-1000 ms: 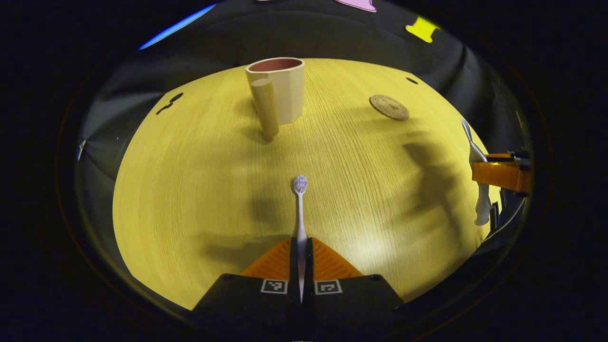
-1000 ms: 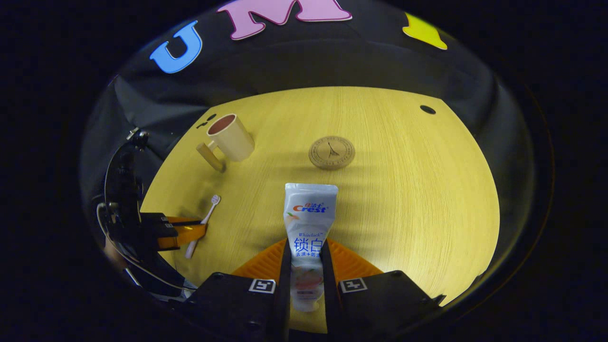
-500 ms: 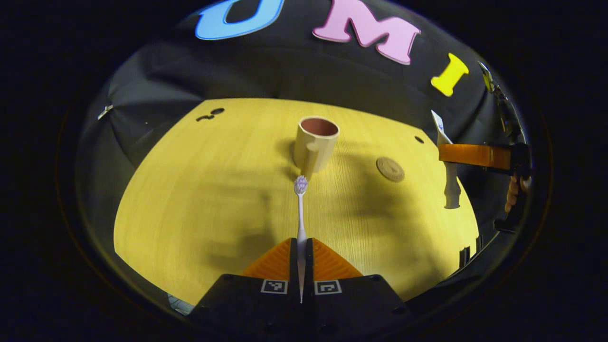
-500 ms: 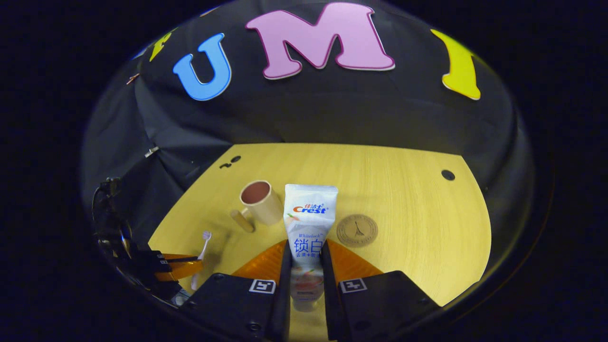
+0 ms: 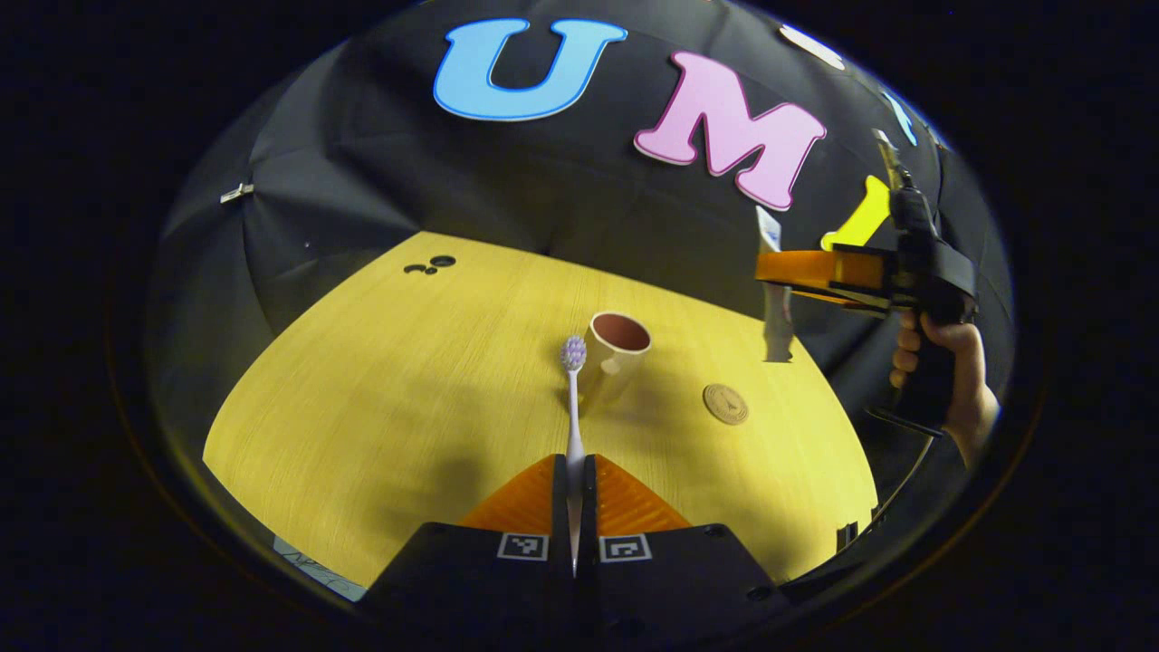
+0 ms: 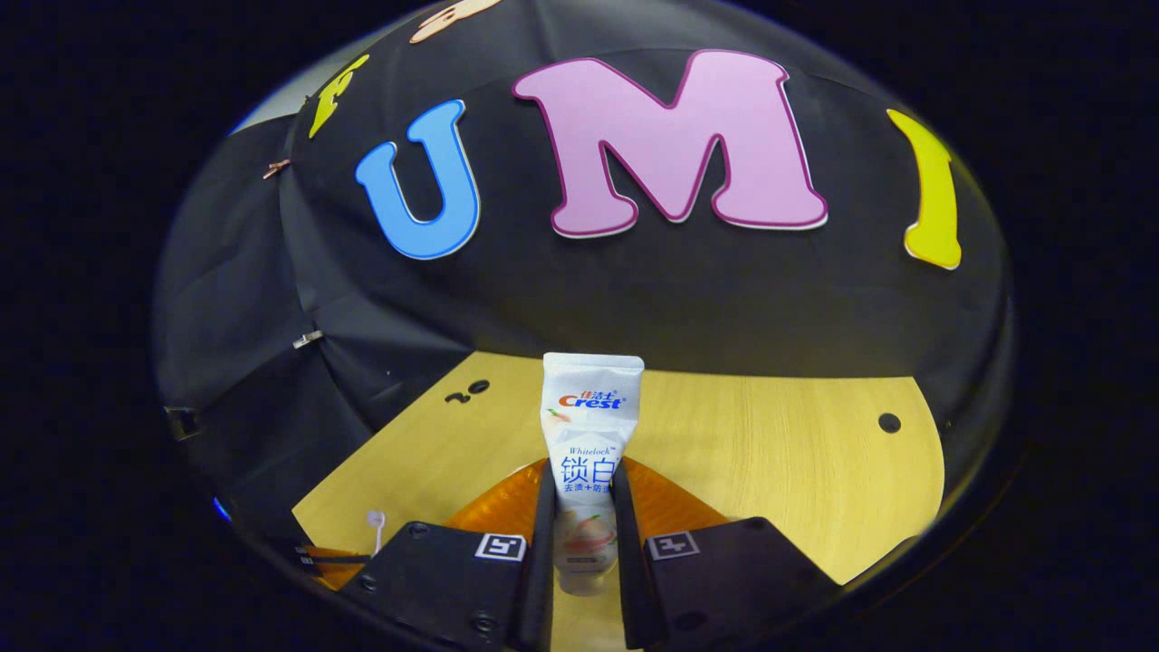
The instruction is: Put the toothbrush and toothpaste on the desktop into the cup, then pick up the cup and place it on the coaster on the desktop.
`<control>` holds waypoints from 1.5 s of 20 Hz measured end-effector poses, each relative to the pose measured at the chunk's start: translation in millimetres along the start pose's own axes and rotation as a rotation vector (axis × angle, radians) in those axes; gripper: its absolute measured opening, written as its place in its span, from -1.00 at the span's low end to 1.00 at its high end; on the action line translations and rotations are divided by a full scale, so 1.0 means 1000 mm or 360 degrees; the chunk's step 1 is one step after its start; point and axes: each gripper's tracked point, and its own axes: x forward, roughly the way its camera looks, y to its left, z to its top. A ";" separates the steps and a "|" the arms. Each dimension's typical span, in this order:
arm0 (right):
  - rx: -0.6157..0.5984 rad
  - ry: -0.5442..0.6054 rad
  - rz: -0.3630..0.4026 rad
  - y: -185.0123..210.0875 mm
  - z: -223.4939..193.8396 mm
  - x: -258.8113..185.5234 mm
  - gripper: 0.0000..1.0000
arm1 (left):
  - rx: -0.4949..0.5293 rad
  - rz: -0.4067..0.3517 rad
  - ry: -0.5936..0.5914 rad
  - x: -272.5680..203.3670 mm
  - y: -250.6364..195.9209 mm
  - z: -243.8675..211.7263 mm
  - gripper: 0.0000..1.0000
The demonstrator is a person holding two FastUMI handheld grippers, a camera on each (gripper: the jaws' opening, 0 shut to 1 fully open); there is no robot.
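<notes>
My left gripper (image 5: pixel 572 471) is shut on a white toothbrush (image 5: pixel 572 398) whose bristled head points forward, high above the desk. Ahead of it stands the beige cup (image 5: pixel 617 355) with a handle and a reddish inside, upright on the yellow wooden desktop (image 5: pixel 407 389). A round brown coaster (image 5: pixel 725 404) lies to the cup's right. My right gripper (image 6: pixel 584 489) is shut on a white toothpaste tube (image 6: pixel 590 426), lifted well above the desk. In the left gripper view that right gripper (image 5: pixel 797 272) shows at the upper right with the tube (image 5: pixel 774 299) hanging through it, held by a hand (image 5: pixel 942 362).
The black cloth wall (image 6: pixel 634 299) rises behind the desk. Small dark holes sit in the desktop at the far left (image 5: pixel 430 265) and far right (image 6: pixel 888 422). The toothbrush head (image 6: pixel 375 521) and part of the left gripper show at the lower left of the right gripper view.
Both grippers have risen and tilted up from the desk, each still holding its item. The cup and coaster have dropped out of the right gripper view. The cup looks smaller and farther in the left view.
</notes>
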 end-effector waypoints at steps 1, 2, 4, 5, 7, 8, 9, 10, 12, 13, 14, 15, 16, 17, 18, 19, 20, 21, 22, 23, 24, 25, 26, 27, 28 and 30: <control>-0.0005 -0.0038 0.0011 0.005 0.008 0.008 -0.33 | 0.0002 -0.0003 -0.0028 -0.005 -0.002 0.003 -0.88; -0.0008 -0.0076 0.0025 0.010 0.014 0.014 -0.34 | -0.0002 -0.0008 -0.0048 -0.010 -0.002 0.007 -0.88; 0.0004 -0.0139 0.0050 0.021 0.024 0.030 -0.34 | -0.0032 -0.0024 -0.0101 -0.018 -0.004 0.017 -0.88; 0.0013 -0.0152 0.0061 0.026 0.025 0.037 -0.33 | -0.0051 -0.0035 -0.0129 -0.023 -0.006 0.024 -0.87; 0.0049 -0.0152 0.0070 0.032 0.021 0.051 -0.34 | -0.0080 -0.0034 -0.0200 -0.032 0.000 0.032 -0.88; 0.0057 -0.0158 0.0076 0.035 0.019 0.060 -0.33 | -0.0094 -0.0030 -0.0235 -0.034 0.002 0.037 -0.88; 0.0053 -0.0176 0.0079 0.036 0.019 0.069 -0.33 | -0.0115 -0.0032 -0.0270 -0.037 0.004 0.043 -0.88; 0.0039 -0.0196 0.0078 0.036 0.018 0.079 -0.33 | -0.0134 -0.0030 -0.0301 -0.037 0.007 0.045 -0.88; -0.0013 -0.0250 0.0070 0.036 0.015 0.095 -0.34 | -0.0175 -0.0062 -0.0343 -0.038 0.011 0.047 -0.88; -0.0033 -0.0276 0.0069 0.036 0.012 0.104 -0.33 | -0.0198 -0.0085 -0.0368 -0.037 0.012 0.047 -0.87; -0.0046 -0.0297 0.0077 0.036 0.009 0.111 -0.33 | -0.0222 -0.0088 -0.0383 -0.034 0.018 0.047 -0.88; -0.0051 -0.0307 0.0088 0.037 0.003 0.116 -0.33 | -0.0245 -0.0090 -0.0388 -0.033 0.023 0.046 -0.88; -0.0049 -0.0302 0.0101 0.038 -0.006 0.120 -0.33 | -0.0260 -0.0079 -0.0396 -0.030 0.028 0.046 -0.88; -0.0047 -0.0289 0.0105 0.038 -0.015 0.123 -0.33 | -0.0267 -0.0073 -0.0400 -0.029 0.032 0.045 -0.88; -0.0049 -0.0283 0.0104 0.038 -0.024 0.125 -0.33 | -0.0264 -0.0067 -0.0406 -0.028 0.033 0.044 -0.88; -0.0045 -0.0282 0.0105 0.038 -0.031 0.127 -0.33 | -0.0256 -0.0071 -0.0413 -0.028 0.033 0.044 -0.88; -0.0053 -0.0282 0.0111 0.040 -0.038 0.128 -0.33 | -0.0245 -0.0081 -0.0416 -0.027 0.031 0.043 -0.88; -0.0071 -0.0283 0.0119 0.042 -0.044 0.130 -0.33 | -0.0241 -0.0096 -0.0416 -0.026 0.029 0.043 -0.88; -0.0094 -0.0282 0.0126 0.043 -0.050 0.130 -0.33 | -0.0237 -0.0112 -0.0412 -0.025 0.025 0.041 -0.88; -0.0118 -0.0283 0.0128 0.043 -0.053 0.132 -0.33 | -0.0227 -0.0122 -0.0408 -0.025 0.023 0.040 -0.88; -0.0137 -0.0284 0.0127 0.043 -0.056 0.134 -0.33 | -0.0212 -0.0136 -0.0401 -0.022 0.020 0.038 -0.88; -0.0144 -0.0280 0.0131 0.043 -0.060 0.135 -0.31 | -0.0199 -0.0144 -0.0392 -0.019 0.017 0.036 -0.88; -0.0134 -0.0268 0.0139 0.044 -0.064 0.135 -0.29 | -0.0190 -0.0152 -0.0379 -0.017 0.016 0.034 -0.88; -0.0124 -0.0250 0.0136 0.044 -0.069 0.135 -0.23 | -0.0182 -0.0160 -0.0370 -0.015 0.012 0.033 -0.88; -0.0106 -0.0234 0.0150 0.046 -0.075 0.131 -0.19 | -0.0175 -0.0170 -0.0363 -0.012 0.009 0.032 -0.88; -0.0085 -0.0243 0.0172 0.048 -0.075 0.123 0.04 | -0.0154 -0.0186 -0.0346 -0.007 0.003 0.030 -0.88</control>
